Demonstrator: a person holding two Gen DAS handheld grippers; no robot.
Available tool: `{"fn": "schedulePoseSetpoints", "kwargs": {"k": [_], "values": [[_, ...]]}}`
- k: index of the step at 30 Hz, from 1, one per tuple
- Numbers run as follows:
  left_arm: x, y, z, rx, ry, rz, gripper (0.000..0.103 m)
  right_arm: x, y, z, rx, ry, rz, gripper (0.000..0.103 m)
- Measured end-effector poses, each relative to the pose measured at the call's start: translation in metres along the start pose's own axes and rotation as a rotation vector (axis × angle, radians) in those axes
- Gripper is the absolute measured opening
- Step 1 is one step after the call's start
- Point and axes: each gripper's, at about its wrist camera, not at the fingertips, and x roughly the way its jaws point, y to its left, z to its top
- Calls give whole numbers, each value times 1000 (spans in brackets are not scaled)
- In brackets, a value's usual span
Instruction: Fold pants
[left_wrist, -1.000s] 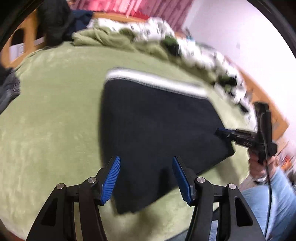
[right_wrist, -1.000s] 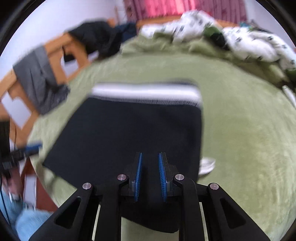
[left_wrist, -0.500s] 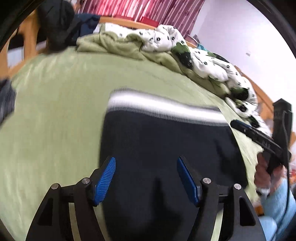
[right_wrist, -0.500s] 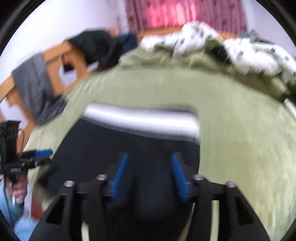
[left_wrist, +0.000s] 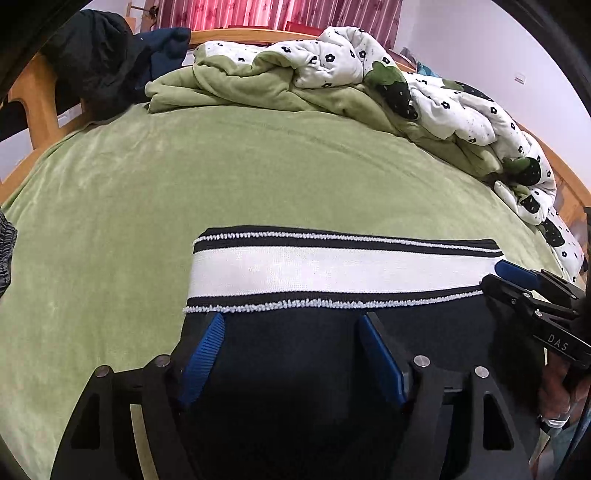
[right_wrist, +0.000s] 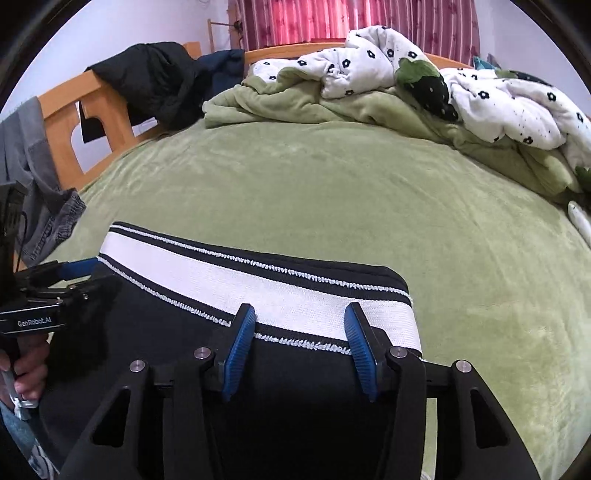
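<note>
Black pants (left_wrist: 303, 362) with a white, black-edged waistband (left_wrist: 332, 271) lie flat and folded on the green bed (left_wrist: 258, 173). My left gripper (left_wrist: 291, 350) is open just above the black cloth, below the left part of the waistband. My right gripper (right_wrist: 299, 339) is open over the waistband (right_wrist: 288, 295) near the pants' (right_wrist: 295, 398) right edge. Each gripper also shows in the other's view, the right (left_wrist: 532, 291) at the waistband's right end and the left (right_wrist: 48, 288) at its left end.
A crumpled green and white flowered duvet (left_wrist: 369, 81) lies along the far side of the bed. Dark clothes (right_wrist: 159, 81) hang on the wooden bed frame (right_wrist: 70, 122) at the left, with grey trousers (right_wrist: 40, 192) beside them.
Both grippers moved forward over the pants toward the waistband. The right gripper opened from nearly shut. The left stayed open.
</note>
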Motion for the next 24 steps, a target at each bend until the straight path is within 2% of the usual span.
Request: {"fn": "schedulePoseSetpoints", "kwargs": {"k": [4, 7, 11, 15, 18, 20, 22, 24], "values": [[-7, 5, -10, -3, 47, -1, 74, -4, 3, -2, -16, 10, -34, 51], [-20, 13, -29, -26, 85, -10, 74, -13, 4, -9, -30, 36, -64, 50], [-49, 15, -72, -15, 114, -8, 74, -31, -2, -29, 5, 113, -57, 50], [-82, 18, -111, -66, 108, -39, 74, -58, -3, -56, -9, 174, -24, 50], [-107, 15, -129, -92, 150, -62, 73, -80, -3, -71, -28, 231, -16, 50], [-131, 9, -137, -102, 118, -68, 72, -100, -4, -81, -7, 258, -40, 50], [-163, -6, -139, -99, 49, -102, 73, -126, -4, -85, 29, 223, -56, 47], [-185, -21, -140, -107, 2, -138, 74, -167, -1, -87, 79, 110, -40, 50]]}}
